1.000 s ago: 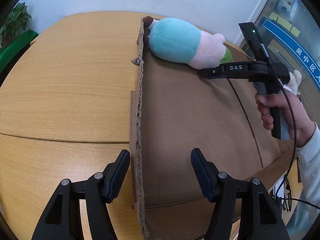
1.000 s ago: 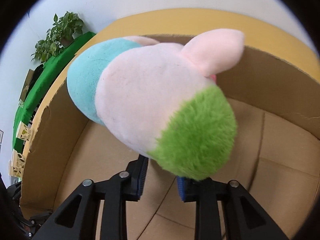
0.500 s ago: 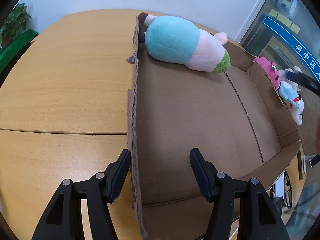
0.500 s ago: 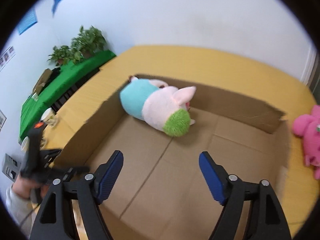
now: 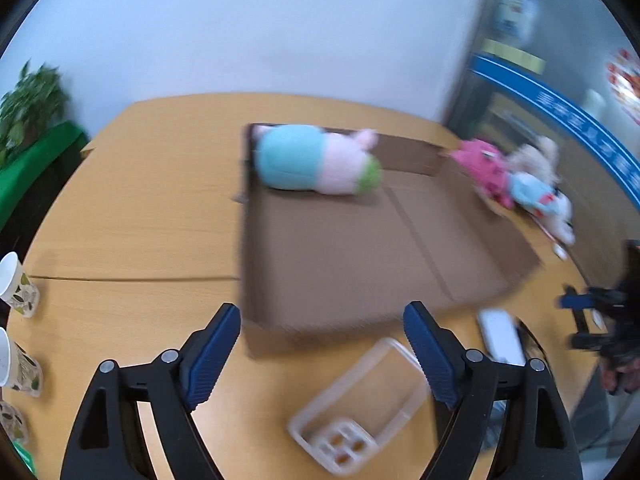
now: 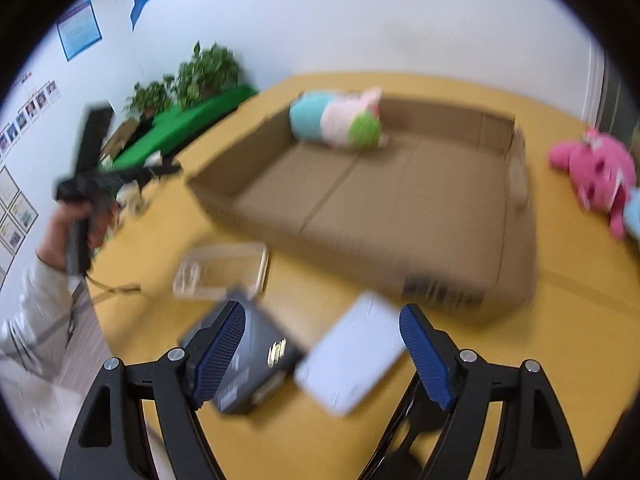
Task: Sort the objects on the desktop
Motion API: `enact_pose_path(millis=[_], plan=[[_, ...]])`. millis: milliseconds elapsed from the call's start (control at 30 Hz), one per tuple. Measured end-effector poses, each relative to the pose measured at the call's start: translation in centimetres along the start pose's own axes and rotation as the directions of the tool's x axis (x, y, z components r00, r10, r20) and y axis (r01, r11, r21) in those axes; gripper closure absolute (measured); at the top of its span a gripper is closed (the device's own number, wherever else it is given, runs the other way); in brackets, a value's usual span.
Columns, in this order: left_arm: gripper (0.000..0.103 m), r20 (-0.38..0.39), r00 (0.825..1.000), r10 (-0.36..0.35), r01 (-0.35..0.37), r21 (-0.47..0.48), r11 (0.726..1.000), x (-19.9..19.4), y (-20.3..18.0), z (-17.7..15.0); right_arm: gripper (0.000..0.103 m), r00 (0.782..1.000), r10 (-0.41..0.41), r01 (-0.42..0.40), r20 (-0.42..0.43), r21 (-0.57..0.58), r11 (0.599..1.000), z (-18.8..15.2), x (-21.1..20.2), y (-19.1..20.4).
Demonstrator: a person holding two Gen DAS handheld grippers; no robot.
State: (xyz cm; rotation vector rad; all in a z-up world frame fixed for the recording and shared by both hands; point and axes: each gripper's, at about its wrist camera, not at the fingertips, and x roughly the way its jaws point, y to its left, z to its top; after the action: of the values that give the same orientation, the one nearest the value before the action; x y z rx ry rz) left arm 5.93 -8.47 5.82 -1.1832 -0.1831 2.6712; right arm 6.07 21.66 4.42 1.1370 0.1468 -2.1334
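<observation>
Desktop objects lie spread over a yellow wooden table (image 6: 560, 264), largest first. Shallow brown cardboard box (image 6: 400, 216), mid-table toward the far edge: holds one teal, pink and green plush toy (image 6: 340, 120) against its far-left corner, nothing else. A second ago the right gripper (image 6: 320, 354) was clamped on that toy above the box; now the toy rests inside and the gripper is back over the near edge, jaws spread, nothing between them. One item sorted, by my reading.

Left gripper (image 5: 322, 350): was straddling the box's left wall; now lifted clear, jaws opening, empty.

Outside the box, right side: pink plush toy (image 6: 592, 168), with a pale blue and white plush toy (image 5: 540, 196) beside it. Near edge: grey flat box (image 6: 248, 356), white flat case (image 6: 352, 356), clear plastic tray (image 5: 360, 400), seemingly empty. Left edge: patterned paper cups (image 5: 18, 284).
</observation>
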Motion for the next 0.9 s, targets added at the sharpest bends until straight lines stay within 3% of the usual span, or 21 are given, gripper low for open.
enact_pose_path(millis=[67,167,267,433,567,733,800,900], plan=[[0.018,-0.016,0.998,-0.066,0.066,0.016,0.998,-0.4,-1.7,-1.5,0.023,0.998,0.058,-0.056,-0.039,0.035,0.998,-2.3,1.1,0.3],[0.018,-0.082,0.98,-0.183,0.185,0.025,0.982,0.8,-4.3,-4.1,0.023,0.986,0.143,-0.139,-0.088,0.056,0.989,-4.4,2.8,1.6],[0.018,-0.174,0.954,-0.245,0.25,0.007,0.968,3.7,-6.3,-6.4,0.023,0.975,0.196,-0.193,-0.106,0.033,0.981,-5.4,3.5,3.2],[0.033,-0.247,0.908,-0.338,0.334,-0.059,0.941,6.5,-7.9,-9.2,0.023,0.969,0.225,-0.223,-0.107,0.028,0.974,-6.2,4.8,4.4],[0.039,-0.292,0.88,-0.374,0.363,-0.095,0.927,7.6,-8.5,-11.0,0.021,0.967,0.213,-0.212,-0.141,0.021,0.977,-6.9,7.2,5.1],[0.038,-0.309,0.876,-0.37,0.358,-0.097,0.929,5.7,-8.5,-12.6,0.017,0.949,0.273,-0.279,-0.16,-0.012,0.96,-7.6,7.6,6.1],[0.036,-0.305,0.88,-0.364,0.349,-0.104,0.931,5.7,-8.3,-12.6,0.017,0.956,0.245,-0.252,-0.158,-0.02,0.968,-7.8,7.5,5.8],[0.034,-0.294,0.868,-0.4,0.365,-0.166,0.916,7.2,-7.9,-12.2,0.017,0.972,0.193,-0.201,-0.137,-0.049,0.978,-7.4,8.0,5.7]])
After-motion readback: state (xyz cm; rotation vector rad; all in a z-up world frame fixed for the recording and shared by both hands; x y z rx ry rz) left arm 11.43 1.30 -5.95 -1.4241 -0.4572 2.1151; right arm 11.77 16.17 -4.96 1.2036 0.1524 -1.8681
